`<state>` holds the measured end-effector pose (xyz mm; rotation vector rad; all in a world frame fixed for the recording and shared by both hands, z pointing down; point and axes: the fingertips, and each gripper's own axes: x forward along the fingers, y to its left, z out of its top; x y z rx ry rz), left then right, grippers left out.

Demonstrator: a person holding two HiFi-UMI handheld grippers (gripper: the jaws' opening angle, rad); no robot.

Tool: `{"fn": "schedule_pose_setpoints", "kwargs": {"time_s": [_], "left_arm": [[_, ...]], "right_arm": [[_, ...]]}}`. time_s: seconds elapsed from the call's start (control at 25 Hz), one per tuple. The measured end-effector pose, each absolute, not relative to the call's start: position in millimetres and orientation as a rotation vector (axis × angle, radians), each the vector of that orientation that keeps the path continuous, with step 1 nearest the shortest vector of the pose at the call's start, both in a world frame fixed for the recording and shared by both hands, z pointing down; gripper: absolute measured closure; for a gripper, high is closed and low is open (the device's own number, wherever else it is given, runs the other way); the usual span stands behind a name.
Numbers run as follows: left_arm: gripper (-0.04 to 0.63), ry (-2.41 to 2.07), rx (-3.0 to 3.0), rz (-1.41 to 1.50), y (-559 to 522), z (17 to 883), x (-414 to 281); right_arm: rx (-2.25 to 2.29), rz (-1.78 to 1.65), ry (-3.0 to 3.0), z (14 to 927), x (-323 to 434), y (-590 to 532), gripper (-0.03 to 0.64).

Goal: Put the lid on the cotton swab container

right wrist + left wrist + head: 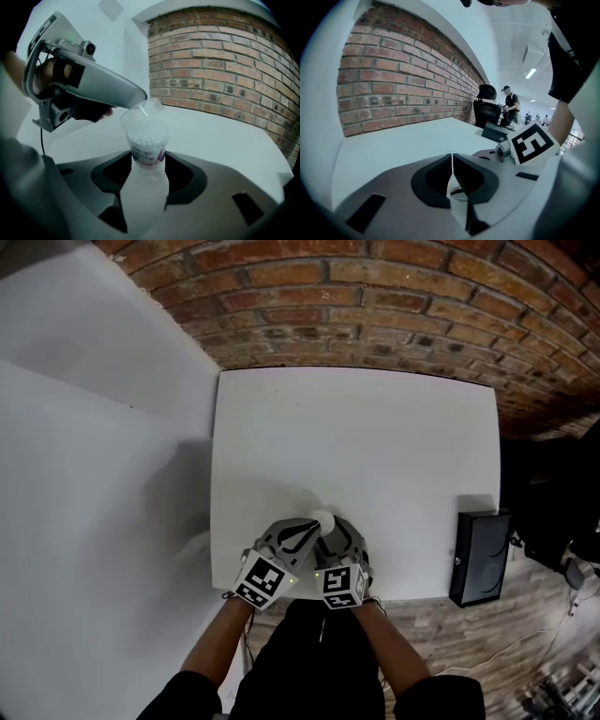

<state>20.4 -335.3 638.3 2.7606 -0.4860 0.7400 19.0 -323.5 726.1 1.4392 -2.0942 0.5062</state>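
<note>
Cotton swab container (147,140), open-topped and packed with white swabs, sits between the jaws of the right gripper (147,164), which are closed snugly on its lower body, close to the table's near edge. Whether it rests on the surface or is held just above it cannot be told. At its mouth hangs the clear lid (140,111), tilted and not yet seated. The left gripper (452,164) pinches it by the rim, its jaws drawn almost together with only the thin plastic between them. The step in hand appears to be the capping itself, with the lid brought over the opening but not yet aligned. The next move likely calls for levelling the lid, centring it over the rim and pressing down while the right gripper holds the container steady; a skewed lid could catch on one side. Both tools meet over the white table (375,427), with a black box (480,557) at its near right corner and a brick wall (375,306) beyond the far edge.
</note>
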Motion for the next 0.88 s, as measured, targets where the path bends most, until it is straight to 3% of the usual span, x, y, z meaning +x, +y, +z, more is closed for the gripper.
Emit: {"fn": "schedule_pose_setpoints", "kwargs": {"time_s": [0.88], "left_arm": [[0.578,-0.415,2.736,0.809,-332.6,654.7,34.2]], "right_arm": [[1.433,0.531,-2.085,726.5,18.9,-324.4,0.38]]}}
